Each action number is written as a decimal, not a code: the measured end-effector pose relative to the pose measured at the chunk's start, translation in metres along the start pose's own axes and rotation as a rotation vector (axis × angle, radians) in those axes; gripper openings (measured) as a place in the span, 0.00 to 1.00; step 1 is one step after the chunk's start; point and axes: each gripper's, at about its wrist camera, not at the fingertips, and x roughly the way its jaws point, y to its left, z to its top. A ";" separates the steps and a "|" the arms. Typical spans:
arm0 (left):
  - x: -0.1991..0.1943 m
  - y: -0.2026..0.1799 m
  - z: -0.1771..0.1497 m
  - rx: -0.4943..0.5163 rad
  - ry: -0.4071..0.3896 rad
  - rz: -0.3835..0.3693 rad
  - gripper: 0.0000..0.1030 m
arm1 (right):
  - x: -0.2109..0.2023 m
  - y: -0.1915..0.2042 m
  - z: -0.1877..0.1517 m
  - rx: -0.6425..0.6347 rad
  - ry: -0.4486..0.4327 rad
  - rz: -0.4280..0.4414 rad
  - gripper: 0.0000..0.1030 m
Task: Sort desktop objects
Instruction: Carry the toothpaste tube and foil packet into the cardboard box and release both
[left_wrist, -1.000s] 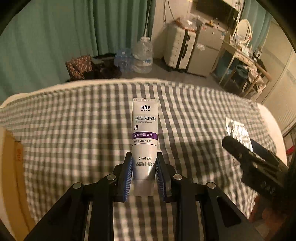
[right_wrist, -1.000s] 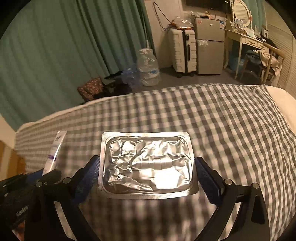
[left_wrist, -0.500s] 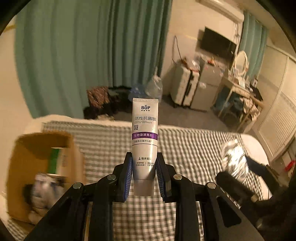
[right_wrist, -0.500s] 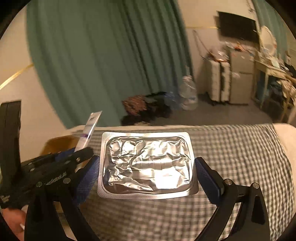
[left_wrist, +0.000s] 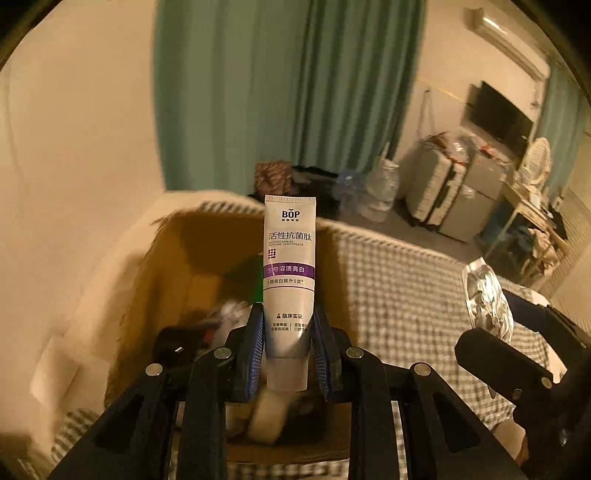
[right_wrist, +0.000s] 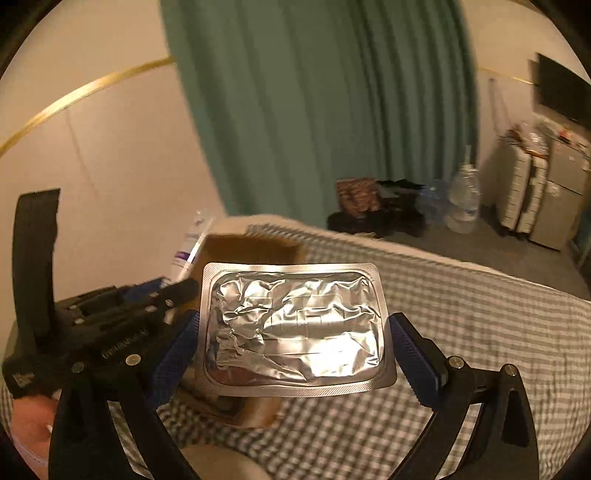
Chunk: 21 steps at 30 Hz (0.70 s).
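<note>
A white toothpaste tube with a purple band stands upright between the blue pads of my left gripper, which is shut on its lower end. Below it lies an open cardboard box with several blurred items inside. My right gripper is shut on a silver foil blister pack, held flat by its two short edges. In the right wrist view the left gripper and its tube sit just left of the pack, over the box. The left wrist view shows the foil pack at the right.
The box rests at the left end of a bed with a grey checked cover, next to a cream wall. A green curtain, bags, a water bottle and suitcases are beyond. A person's hand shows at bottom left.
Both grippers have swung left and risen, from over the checked cover to the cardboard box at the wall. The tube and the foil pack stay gripped as before.
</note>
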 end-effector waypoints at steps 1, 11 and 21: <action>0.004 0.008 -0.005 -0.005 0.010 0.004 0.24 | 0.009 0.007 -0.001 -0.006 0.018 0.014 0.96; 0.014 0.051 -0.034 -0.052 -0.001 0.045 1.00 | 0.057 0.030 -0.001 -0.032 0.084 0.041 0.96; 0.013 0.062 -0.030 -0.065 0.003 0.070 1.00 | 0.074 0.030 0.008 0.064 0.096 0.051 1.00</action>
